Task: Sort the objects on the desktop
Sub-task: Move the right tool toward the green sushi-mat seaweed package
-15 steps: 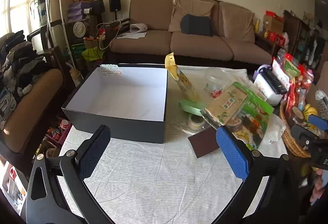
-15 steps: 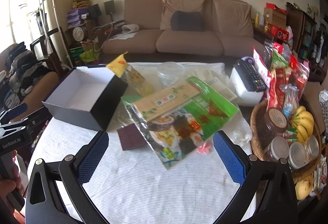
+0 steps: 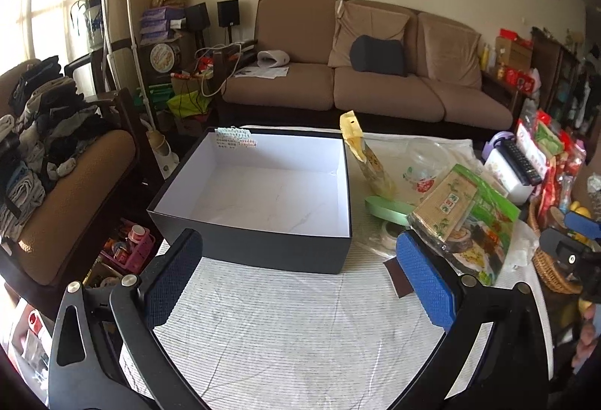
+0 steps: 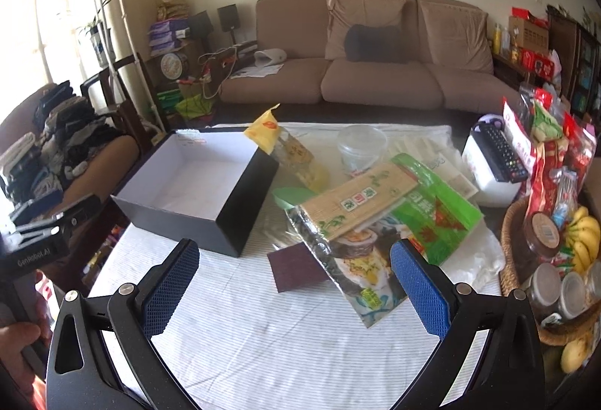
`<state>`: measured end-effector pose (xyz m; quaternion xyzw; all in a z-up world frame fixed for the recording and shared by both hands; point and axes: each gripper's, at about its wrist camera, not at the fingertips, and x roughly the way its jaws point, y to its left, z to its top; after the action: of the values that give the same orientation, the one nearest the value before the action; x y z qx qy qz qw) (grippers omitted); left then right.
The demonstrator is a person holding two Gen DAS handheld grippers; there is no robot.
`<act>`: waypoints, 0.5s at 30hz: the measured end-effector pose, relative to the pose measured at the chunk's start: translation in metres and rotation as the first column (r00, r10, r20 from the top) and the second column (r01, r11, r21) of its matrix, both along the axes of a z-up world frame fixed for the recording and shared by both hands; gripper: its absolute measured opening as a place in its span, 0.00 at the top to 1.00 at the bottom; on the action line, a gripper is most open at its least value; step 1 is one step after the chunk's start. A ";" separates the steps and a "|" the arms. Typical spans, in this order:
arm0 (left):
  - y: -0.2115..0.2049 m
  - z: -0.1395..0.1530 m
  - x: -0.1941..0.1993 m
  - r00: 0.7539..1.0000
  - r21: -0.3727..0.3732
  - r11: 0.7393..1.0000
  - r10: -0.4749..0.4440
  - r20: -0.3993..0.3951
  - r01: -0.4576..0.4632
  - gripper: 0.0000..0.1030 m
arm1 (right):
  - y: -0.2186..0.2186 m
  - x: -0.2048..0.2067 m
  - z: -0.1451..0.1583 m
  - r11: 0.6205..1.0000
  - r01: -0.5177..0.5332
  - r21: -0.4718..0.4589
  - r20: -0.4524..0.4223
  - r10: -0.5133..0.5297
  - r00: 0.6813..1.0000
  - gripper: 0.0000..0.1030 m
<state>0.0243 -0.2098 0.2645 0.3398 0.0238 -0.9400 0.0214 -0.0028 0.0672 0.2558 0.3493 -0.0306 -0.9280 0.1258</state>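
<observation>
An empty black box [image 3: 263, 199] [image 4: 195, 184] with a white inside stands on the striped tablecloth. Right of it lies a pile: a green sushi kit bag [image 3: 469, 222] [image 4: 379, 222] with a bamboo mat, a yellow-topped snack bag [image 3: 366, 154] [image 4: 293, 154], a green flat lid [image 3: 387, 209], a tape roll [image 3: 387, 231], a dark red card [image 3: 398, 276] [image 4: 296, 267] and a clear tub [image 4: 362, 145]. My left gripper [image 3: 298, 282] hovers open before the box. My right gripper [image 4: 295, 284] hovers open near the card and bag. Nothing sits between either pair of fingers.
A wicker basket [image 4: 514, 260] with jars and bananas stands at the right edge, snack packets behind it. A white box with a remote [image 4: 496, 166] lies at the back right. A chair piled with clothes [image 3: 49, 147] stands left of the table, a sofa [image 3: 360, 87] beyond.
Both grippers have shifted only slightly over the table; their jaws stay wide. The objects lie where they were.
</observation>
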 end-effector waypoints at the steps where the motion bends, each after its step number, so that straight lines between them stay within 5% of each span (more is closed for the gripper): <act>1: 0.002 -0.004 -0.002 1.000 0.011 1.000 -0.013 0.013 0.013 0.00 | 0.009 -0.001 0.000 1.000 0.016 -0.019 0.002 -0.016 1.000 0.00; 5: 0.018 -0.025 -0.010 0.995 0.062 0.995 -0.077 0.071 0.072 0.00 | 0.061 -0.007 -0.010 0.985 0.117 -0.130 0.054 -0.110 0.992 0.00; 11: 0.060 -0.058 -0.031 0.972 0.160 0.973 -0.188 0.141 0.165 0.00 | 0.142 -0.018 -0.055 0.894 0.271 -0.357 0.228 -0.198 0.953 0.00; 15: 0.090 -0.080 -0.048 0.958 0.159 0.968 -0.223 0.182 0.195 0.00 | 0.171 -0.025 -0.086 0.866 0.326 -0.381 0.283 -0.226 0.932 0.00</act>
<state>-0.0236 -0.1202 0.1848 0.4332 0.0510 -0.8943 -0.1000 -0.0281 0.2379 0.1700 0.4103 -0.2942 -0.8612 0.0589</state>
